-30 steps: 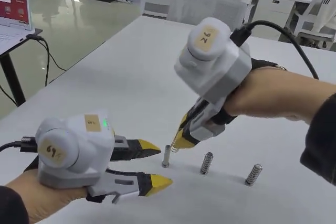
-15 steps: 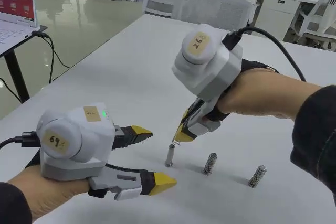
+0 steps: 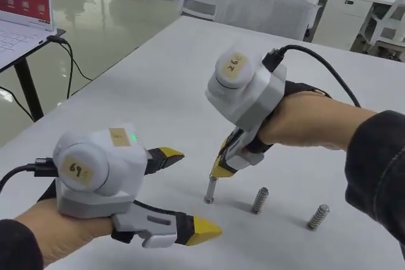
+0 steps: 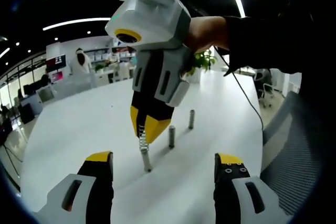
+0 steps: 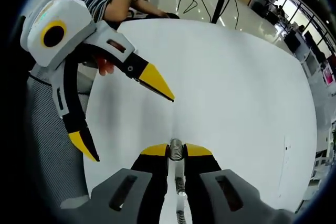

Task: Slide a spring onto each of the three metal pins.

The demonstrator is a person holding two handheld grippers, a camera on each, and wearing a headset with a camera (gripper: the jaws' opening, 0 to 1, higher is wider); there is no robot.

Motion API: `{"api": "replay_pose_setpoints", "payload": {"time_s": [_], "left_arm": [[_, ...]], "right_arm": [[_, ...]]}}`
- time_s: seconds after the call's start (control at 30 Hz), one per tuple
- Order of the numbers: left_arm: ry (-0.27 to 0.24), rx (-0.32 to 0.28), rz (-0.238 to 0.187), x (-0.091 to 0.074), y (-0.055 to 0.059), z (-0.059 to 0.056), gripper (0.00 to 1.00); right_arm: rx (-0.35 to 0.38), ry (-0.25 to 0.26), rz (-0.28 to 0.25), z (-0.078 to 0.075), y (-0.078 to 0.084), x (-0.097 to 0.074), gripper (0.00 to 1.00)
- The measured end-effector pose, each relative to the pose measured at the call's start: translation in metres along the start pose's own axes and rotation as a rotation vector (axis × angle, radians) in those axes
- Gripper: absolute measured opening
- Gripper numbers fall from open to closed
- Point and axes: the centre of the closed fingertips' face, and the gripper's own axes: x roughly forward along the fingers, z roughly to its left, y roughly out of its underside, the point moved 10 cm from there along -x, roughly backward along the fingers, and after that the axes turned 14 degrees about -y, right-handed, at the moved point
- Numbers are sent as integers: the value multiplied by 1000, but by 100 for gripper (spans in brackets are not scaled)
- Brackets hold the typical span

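White table (image 3: 158, 93): R gripper (image 3: 219, 171) tips hide spring (image 4: 142, 135) top, over pin (image 3: 209, 191).

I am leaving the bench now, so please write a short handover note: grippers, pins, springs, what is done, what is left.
Right gripper: shut on the last spring, its lower end at the top of the bare pin.
Left gripper: open, empty, beside that pin.
Done: the middle pin and the end pin each carry a spring.
Left: slide this spring down the bare pin, then release.
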Motion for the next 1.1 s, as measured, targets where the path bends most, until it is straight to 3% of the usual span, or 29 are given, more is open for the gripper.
{"api": "replay_pose_setpoints", "payload": {"time_s": [1.1], "left_arm": [[-2, -8, 10, 0, 2, 1, 73]], "right_arm": [[44, -31, 82, -11, 10, 47, 8]]}}
